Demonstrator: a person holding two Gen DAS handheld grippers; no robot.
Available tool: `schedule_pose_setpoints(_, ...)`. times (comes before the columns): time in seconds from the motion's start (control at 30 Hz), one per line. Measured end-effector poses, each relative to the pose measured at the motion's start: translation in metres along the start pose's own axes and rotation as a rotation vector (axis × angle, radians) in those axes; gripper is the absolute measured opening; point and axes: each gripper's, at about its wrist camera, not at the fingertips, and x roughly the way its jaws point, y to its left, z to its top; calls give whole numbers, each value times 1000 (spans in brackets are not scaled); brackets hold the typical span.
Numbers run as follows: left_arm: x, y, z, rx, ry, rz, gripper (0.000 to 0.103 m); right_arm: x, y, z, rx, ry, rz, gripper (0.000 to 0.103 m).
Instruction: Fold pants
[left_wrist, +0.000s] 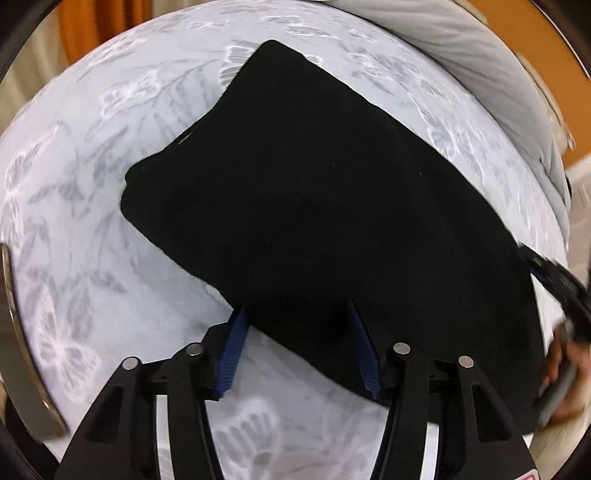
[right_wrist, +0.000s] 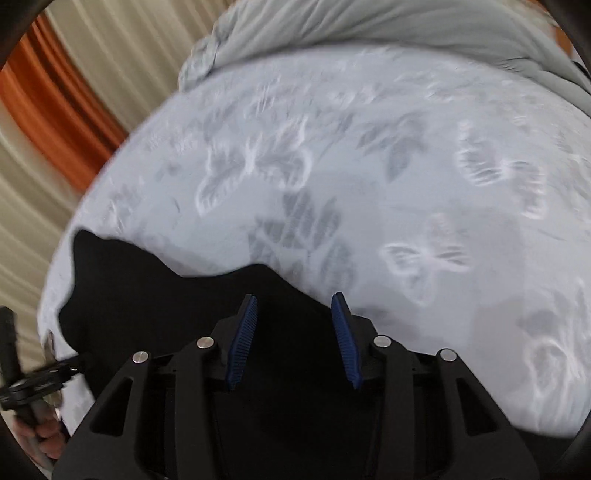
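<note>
Blue pads of the left gripper (left_wrist: 295, 314) stood apart, pointing steeply down over the near edge of the black pants (left_wrist: 314, 206); nothing pinched btw. them. Pants lay folded on the butterfly-print sheet (left_wrist: 74, 229), w/ a grey blanket (left_wrist: 480, 59) behind. Right gripper (right_wrist: 293, 301) also tilted down, fingers apart over the pants' edge, not gripping. Blurred at the picture's edge, probably a hand (right_wrist: 40, 439) held the other tool.
</note>
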Motion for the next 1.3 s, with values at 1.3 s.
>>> schedule_pose_setpoints(1.3, -26, 101, 33, -422, -107, -158, 71, -159, -92, -158, 202, -217, -290, 6)
